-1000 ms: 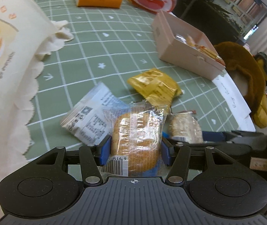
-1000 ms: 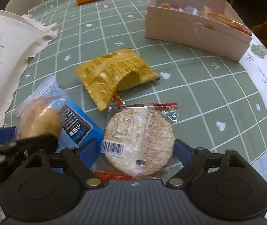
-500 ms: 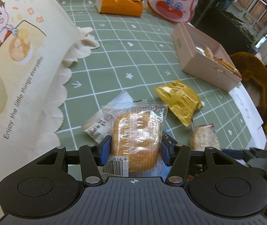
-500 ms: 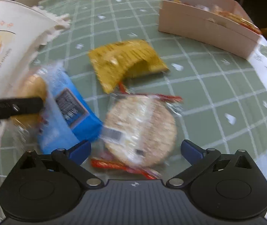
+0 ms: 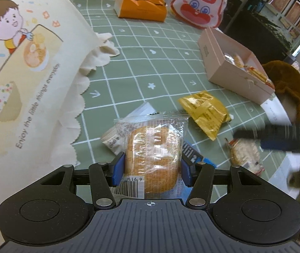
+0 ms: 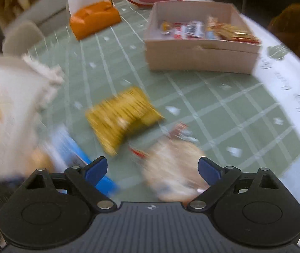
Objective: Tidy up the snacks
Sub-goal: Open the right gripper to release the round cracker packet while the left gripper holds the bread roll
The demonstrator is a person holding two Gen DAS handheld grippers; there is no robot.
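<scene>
My left gripper is shut on a clear-wrapped bread bun, held above the green checked tablecloth. Under it lie a white packet and a blue packet. The right wrist view is blurred by motion. My right gripper has its jaws wide and closing, with a round rice cracker packet between them, close to the right pad and clear of the left one. A yellow packet lies just beyond. The pink box holding several snacks stands farther back.
A large cream printed bag fills the left side. An orange tissue box and a rabbit-face bag sit at the table's far end. A brown plush lies past the right edge.
My right gripper opened off the rice cracker, then narrowed a little, and rose and tilted up. The left gripper turned slightly with the bun still in it.
</scene>
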